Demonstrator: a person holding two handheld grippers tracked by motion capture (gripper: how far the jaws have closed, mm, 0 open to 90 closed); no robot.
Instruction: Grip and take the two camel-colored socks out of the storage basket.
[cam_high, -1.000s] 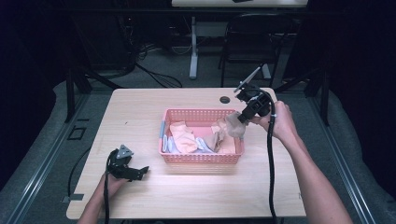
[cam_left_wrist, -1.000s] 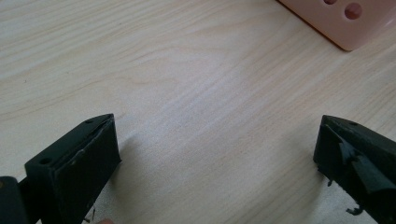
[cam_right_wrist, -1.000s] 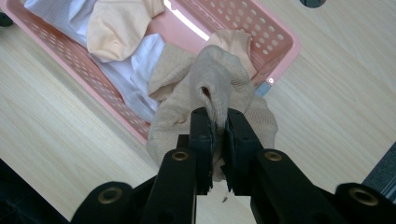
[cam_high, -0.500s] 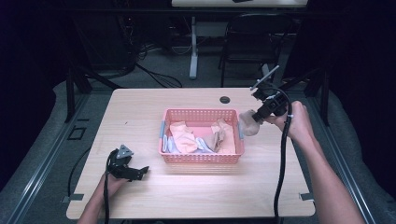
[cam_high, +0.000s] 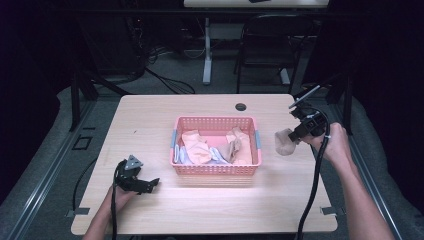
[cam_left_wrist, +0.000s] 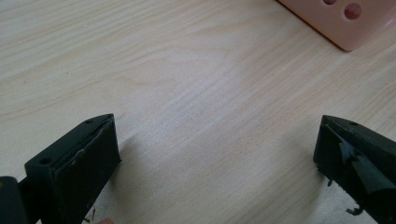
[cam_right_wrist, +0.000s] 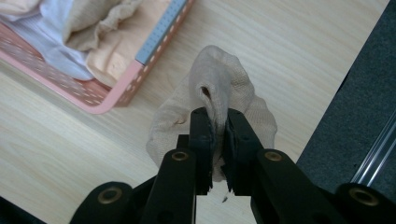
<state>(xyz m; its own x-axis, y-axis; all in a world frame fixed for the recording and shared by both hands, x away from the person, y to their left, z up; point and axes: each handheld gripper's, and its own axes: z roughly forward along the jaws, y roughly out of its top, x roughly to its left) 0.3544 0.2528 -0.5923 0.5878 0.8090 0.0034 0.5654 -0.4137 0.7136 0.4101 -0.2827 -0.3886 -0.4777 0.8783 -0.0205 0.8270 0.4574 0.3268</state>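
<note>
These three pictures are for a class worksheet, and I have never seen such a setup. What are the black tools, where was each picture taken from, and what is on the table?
A person sits at a wooden table, a hand-held two-jaw gripper in each hand. The high view looks down from above the person's side. The other two come from cameras riding on the grippers, looking along their black jaws.

On the table stands a pink basket of crumpled cloths. The left gripper lies near the front left, jaws wide apart over bare wood, a basket corner beyond them. The right gripper is shut on a beige sock, held above the table to the right of the basket.
</note>
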